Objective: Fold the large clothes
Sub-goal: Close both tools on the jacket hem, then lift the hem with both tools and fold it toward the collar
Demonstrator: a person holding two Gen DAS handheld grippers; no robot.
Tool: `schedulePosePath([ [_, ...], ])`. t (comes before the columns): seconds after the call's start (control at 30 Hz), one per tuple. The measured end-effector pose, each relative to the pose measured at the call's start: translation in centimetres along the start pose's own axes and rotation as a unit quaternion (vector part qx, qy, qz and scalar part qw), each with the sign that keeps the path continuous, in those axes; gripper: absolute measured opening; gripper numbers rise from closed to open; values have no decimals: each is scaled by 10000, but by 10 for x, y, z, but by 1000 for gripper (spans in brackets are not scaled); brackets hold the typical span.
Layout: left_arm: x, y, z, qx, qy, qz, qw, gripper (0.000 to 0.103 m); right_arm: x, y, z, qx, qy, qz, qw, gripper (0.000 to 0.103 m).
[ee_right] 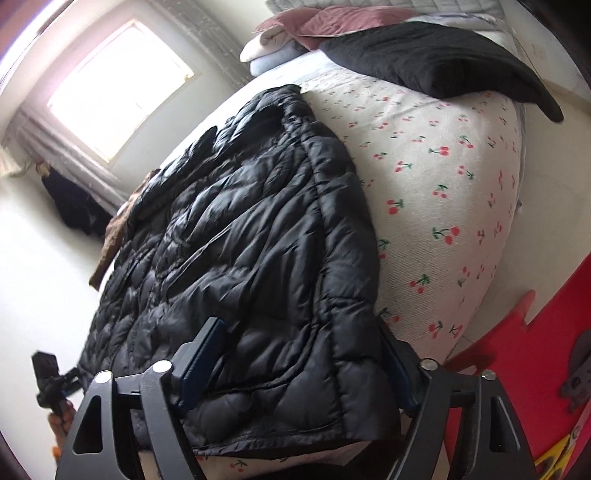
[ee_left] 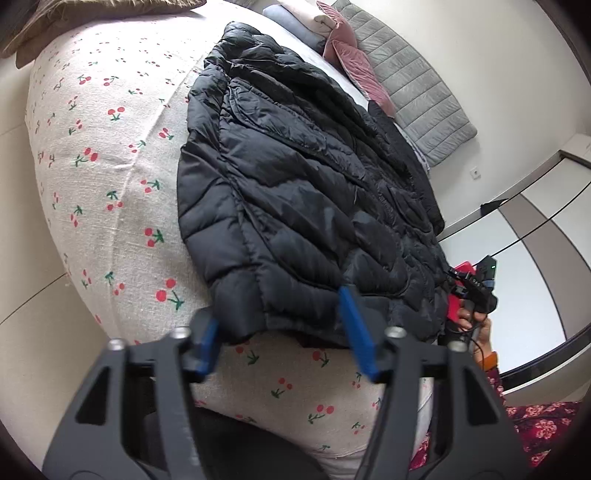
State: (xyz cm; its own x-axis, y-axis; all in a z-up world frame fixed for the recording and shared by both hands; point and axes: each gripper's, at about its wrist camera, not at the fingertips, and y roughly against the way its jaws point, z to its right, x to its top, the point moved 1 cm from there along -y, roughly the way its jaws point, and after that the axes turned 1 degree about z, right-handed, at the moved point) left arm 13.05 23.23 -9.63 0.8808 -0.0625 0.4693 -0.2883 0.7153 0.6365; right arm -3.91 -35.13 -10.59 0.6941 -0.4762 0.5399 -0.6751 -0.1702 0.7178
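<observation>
Here, both grippers (ee_left: 280,332) (ee_right: 295,363) wide open astride jacket (ee_left: 295,192) hem.

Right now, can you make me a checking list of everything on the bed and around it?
Surface: bed with a cherry-print sheet.
Job's things: black puffer jacket lying spread out, hem toward the grippers.
Clutter: black folded garment, pink pillows, grey quilted mat, brown fabric at one corner.
Grippers: left gripper open at the hem; right gripper open, fingers either side of the hem corner.
Cables: thin wire by the right-hand device.
Surroundings: window, red foam floor mat.
</observation>
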Motion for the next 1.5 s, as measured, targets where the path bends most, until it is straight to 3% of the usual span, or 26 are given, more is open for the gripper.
schedulePosePath([
  [0.03, 0, 0, 0, -3, 41, 18, 10000, 36, -1, 0, -2, -1, 37, -14, 10000, 64],
  [0.13, -1, -1, -2, -149, 260, 117, 9995, 18, -1, 2, -6, 1, 20, -73, 10000, 45],
  [0.27, 0, 6, 10, 16, 83, 431, 9990, 10, 1, 15, -16, 60, 123, 123, 9998, 18],
  [0.37, 2, 19, 22, -27, -23, 742, 9972, 8, 3, 32, -33, 63, 361, 462, 9983, 13],
  [0.77, 4, 100, 79, -144, -798, 1786, 9806, 6, 8, 108, -94, 449, 1195, 1192, 9846, 10],
  [0.97, 1, 155, 113, -157, -1239, 2456, 9613, 6, 11, 162, -115, 473, 1475, 1679, 9736, 10],
  [1.13, 9, 178, 127, -55, -1502, 2688, 9514, 6, 21, 191, -129, 471, 1595, 1989, 9658, 10],
  [1.3, 46, 163, 123, 100, -1464, 2531, 9562, 6, 44, 174, -133, 442, 1559, 1947, 9674, 10],
  [1.5, 120, 119, 122, 396, -1330, 2276, 9638, 7, 101, 121, -129, 328, 1120, 1650, 9794, 10],
])
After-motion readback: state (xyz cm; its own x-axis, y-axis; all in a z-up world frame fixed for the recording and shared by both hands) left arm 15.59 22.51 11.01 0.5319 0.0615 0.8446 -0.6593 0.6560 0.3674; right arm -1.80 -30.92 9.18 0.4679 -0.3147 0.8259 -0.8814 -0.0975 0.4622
